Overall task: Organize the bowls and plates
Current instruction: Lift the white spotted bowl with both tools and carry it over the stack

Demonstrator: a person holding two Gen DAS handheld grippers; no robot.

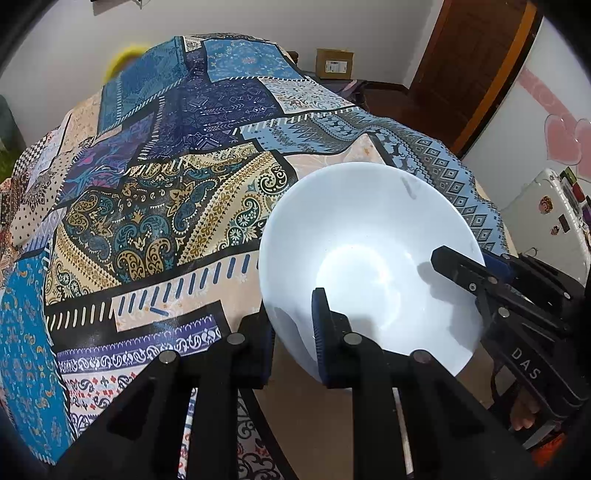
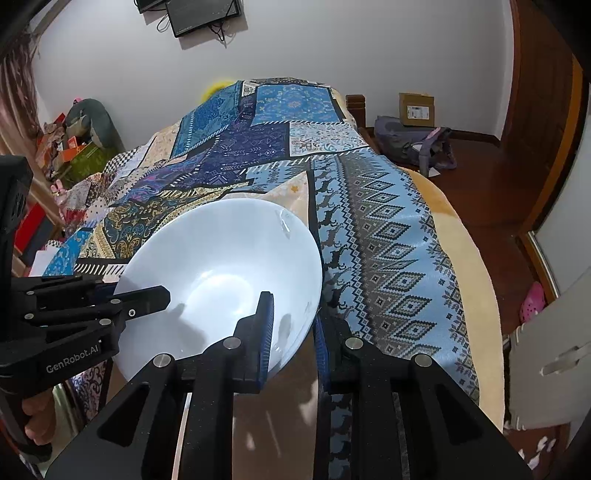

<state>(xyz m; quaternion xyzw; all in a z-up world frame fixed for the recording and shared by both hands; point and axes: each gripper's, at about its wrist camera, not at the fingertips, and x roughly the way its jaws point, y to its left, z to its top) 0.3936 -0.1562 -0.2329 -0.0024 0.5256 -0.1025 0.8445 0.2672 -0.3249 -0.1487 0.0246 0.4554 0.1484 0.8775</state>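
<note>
patchwork cloth (image 1: 192,192) over bed | cardboard box (image 2: 416,106) by wall | monitor (image 2: 203,14) on wall | bag (image 2: 413,146) on floor

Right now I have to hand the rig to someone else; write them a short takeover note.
Left gripper: jaws straddle the near-left rim of the white bowl, one finger inside, one outside; whether they are fully clamped is unclear.
Right gripper: the same on the opposite rim of the bowl.
The bowl sits between both grippers, tilted, over the patchwork cloth; whether it touches the cloth is unclear.
Done: the bowl is gripped by both sides.
Left: placing it. No plates, other bowls or stack are in view, so look for the destination first.
</note>
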